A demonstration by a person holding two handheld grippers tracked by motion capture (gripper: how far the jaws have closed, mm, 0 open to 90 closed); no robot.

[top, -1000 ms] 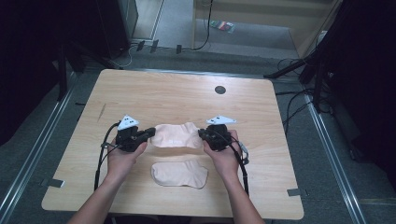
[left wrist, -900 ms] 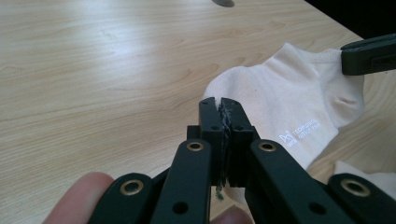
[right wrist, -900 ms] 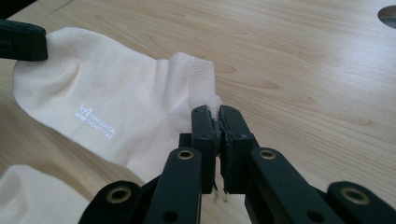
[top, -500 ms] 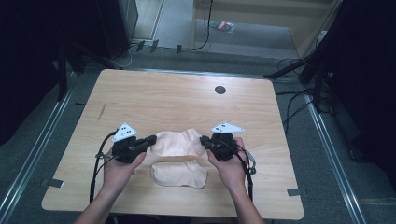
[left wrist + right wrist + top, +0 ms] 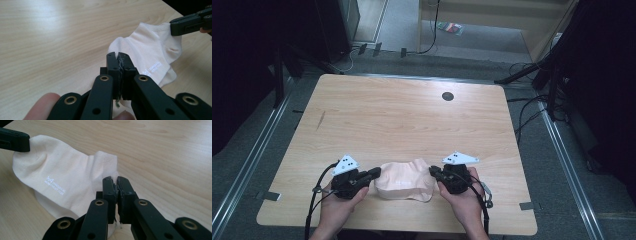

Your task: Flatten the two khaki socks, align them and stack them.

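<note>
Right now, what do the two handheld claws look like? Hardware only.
Both claws, left claw and right claw, are matte black with two flat-sided jaws on linkage arms pinned by brass-ringed rivets. Each carries a grey three-cornered plate with dark dots on top. A black cable trails from each toward the table's near edge. Forearms are bare, no sleeves.

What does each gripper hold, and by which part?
Both hold one cream fabric sock: left gripper pinches one end, right gripper the opposite end.
</note>
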